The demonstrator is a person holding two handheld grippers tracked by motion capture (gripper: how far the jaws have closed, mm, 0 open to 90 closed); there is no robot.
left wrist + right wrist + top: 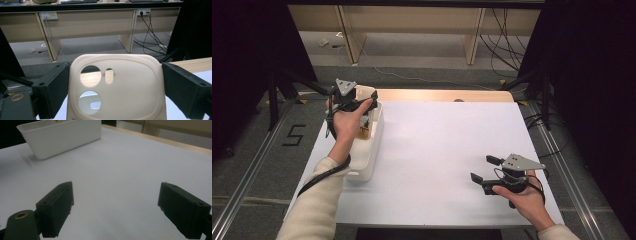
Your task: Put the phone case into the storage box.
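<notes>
currently, item: cream soft phone case with camera cut-outs (117, 87), clamped between left gripper (116, 90) jaws above white plastic bin (373, 150). lift it straight, clear of the rim. right gripper (116, 207) jaws apart, idle.

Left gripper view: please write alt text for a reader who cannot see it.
A cream phone case with camera cutouts stands upright between the two black jaws of the left tongs, its edges against them. Behind it are wooden desks and cables on a grey floor.

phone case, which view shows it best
The left gripper view: the cream phone case stands upright between the left gripper's jaws, camera cutouts plain. The high view has it mostly behind the hand over the white bin.
</notes>
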